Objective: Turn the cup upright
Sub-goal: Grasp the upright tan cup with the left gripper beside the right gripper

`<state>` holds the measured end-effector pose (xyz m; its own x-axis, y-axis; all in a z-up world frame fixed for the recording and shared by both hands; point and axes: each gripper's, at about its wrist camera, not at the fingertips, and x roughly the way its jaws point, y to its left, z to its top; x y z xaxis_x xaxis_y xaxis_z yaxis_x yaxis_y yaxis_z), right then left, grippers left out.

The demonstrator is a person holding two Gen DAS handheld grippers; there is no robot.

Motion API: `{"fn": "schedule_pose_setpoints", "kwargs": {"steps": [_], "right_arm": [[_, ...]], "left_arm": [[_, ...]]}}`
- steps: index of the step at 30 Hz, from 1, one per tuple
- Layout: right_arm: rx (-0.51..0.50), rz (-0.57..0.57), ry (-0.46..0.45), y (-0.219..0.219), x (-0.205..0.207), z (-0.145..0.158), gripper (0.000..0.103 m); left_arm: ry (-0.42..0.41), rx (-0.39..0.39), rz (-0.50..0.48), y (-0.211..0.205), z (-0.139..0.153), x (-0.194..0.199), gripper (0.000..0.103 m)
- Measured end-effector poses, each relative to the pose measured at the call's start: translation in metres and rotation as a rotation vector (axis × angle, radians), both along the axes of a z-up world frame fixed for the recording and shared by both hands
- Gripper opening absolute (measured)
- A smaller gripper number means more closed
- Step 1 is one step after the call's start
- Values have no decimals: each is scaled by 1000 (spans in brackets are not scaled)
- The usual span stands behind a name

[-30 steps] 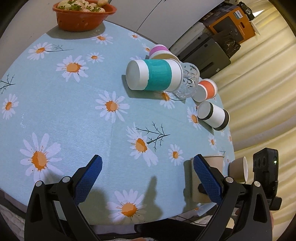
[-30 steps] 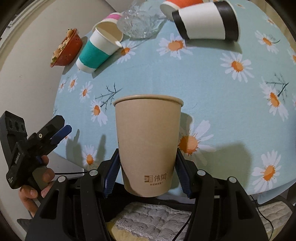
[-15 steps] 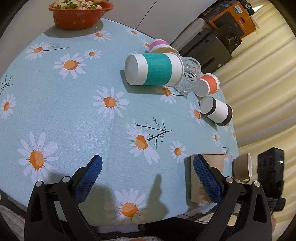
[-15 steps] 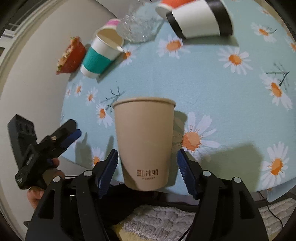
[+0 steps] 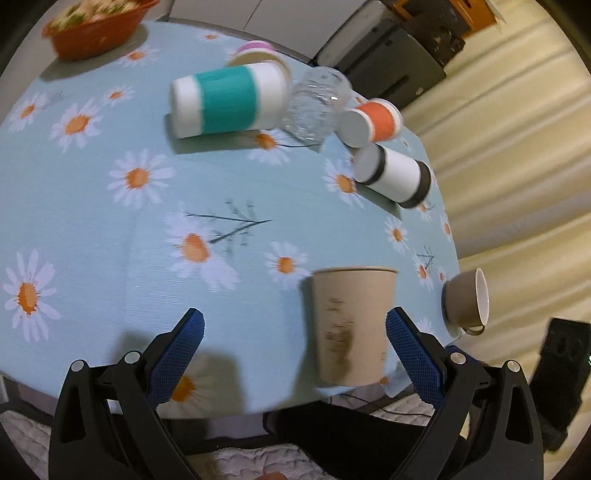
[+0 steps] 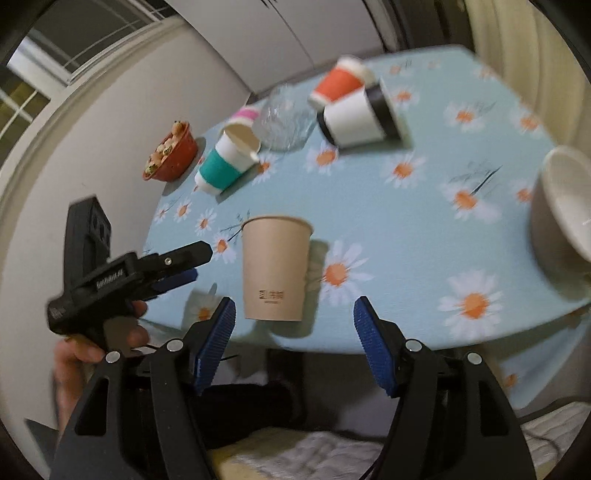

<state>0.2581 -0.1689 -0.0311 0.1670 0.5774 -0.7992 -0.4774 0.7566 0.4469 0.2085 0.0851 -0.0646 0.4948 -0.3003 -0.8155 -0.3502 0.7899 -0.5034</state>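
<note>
A plain brown paper cup (image 6: 275, 267) stands upright near the table's front edge, free of both grippers; it also shows in the left wrist view (image 5: 352, 325). My right gripper (image 6: 293, 334) is open and empty, just behind the cup. My left gripper (image 5: 293, 345) is open and empty at the front edge, the cup just inside its right finger; it shows at the left in the right wrist view (image 6: 177, 269).
On the daisy tablecloth (image 5: 110, 221) lie a teal-banded cup (image 5: 229, 99), a glass bowl (image 5: 317, 103), an orange cup (image 5: 373, 122) and a black-banded cup (image 5: 395, 177). A brown ceramic cup (image 5: 467, 299) tilts at the right edge. An orange bowl (image 5: 96, 26) sits far left.
My right gripper has opened, let go of the brown cup and pulled back; the cup now stands on the table. My left gripper has shifted right toward it.
</note>
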Motion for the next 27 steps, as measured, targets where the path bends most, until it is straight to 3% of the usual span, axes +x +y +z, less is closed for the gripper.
{"fn": "schedule_pose_setpoints", "kwargs": {"steps": [7,16,25,27], "right_arm": [[-29,-26,-135,-21,-20,19,67],[-35,-36,-174,-36,-23,20,67],[-25,-59,-136,-45,-14,10,67],[-22,-71,-130,-48,-12,8,67]], "left_arm": [[47,84,-71,-43,13,26,95],[140,130,-63,-62,-7,45,92],[182,156,-67,-70,-23,53,74],[190,153,-69,-71,-27,53,64]]}}
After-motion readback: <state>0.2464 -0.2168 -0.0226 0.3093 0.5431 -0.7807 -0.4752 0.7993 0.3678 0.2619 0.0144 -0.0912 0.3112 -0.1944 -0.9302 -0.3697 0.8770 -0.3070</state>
